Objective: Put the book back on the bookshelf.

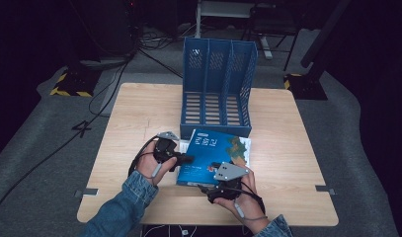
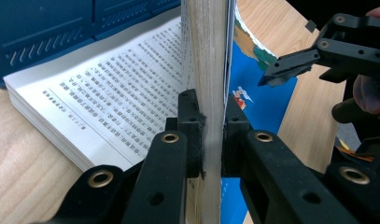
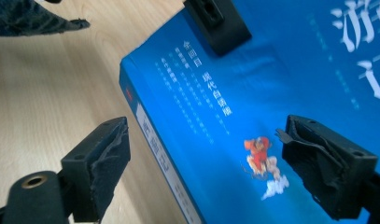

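Blue-covered book (image 1: 214, 155) lies on the wooden counter (image 1: 139, 113), just in front of the blue file rack (image 1: 217, 89). My left hand-held gripper (image 1: 184, 159) pinches its lifted cover and pages; my right hand-held gripper (image 1: 212, 183) hovers spread over its near edge.

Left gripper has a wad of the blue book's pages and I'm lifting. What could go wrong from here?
1. The left gripper is shut on only the cover-side stack of pages of the blue book; the lower half lies open on the table, so the spine may strain or pages tear.
2. The right gripper is open over the cover, gripping nothing; the book could swing or slip.
3. The blue file rack stands close behind; a swinging book might knock it.
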The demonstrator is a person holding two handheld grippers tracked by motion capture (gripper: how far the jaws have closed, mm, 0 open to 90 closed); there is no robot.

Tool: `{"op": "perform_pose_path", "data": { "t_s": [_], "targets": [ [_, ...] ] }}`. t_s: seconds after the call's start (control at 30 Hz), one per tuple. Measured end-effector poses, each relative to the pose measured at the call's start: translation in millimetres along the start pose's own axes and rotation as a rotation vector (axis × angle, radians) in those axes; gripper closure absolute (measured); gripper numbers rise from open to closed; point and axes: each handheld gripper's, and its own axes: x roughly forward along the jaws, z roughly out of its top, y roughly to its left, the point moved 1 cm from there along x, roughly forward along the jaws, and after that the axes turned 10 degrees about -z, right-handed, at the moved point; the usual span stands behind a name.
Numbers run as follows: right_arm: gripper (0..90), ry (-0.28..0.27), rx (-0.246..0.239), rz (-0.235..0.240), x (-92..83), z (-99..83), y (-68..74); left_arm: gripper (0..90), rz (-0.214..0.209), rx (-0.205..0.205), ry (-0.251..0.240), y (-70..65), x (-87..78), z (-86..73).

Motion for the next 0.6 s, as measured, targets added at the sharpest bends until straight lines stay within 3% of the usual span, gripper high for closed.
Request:
{"op": "perform_pose_path", "data": {
  "t_s": [0.13,0.23,0.4,0.6],
  "targets": [
    [16.0,0.007,-0.006,-0.007,4.7,1.0,4.0,82.6,-0.006,-0.004,0.013,-0.7,0.1,7.5],
    [16.1,0.014,-0.052,-0.014,9.1,0.9,9.9,82.6,-0.012,0.004,0.016,-2.1,0.4,13.6],
    [15.4,-0.005,-0.075,-0.001,16.2,0.1,14.0,82.6,-0.008,0.010,0.018,-4.0,1.7,14.8],
    [12.8,-0.020,-0.113,-0.057,22.7,2.6,21.3,82.6,-0.003,0.003,0.018,-5.3,2.7,15.7]
  ]
}}
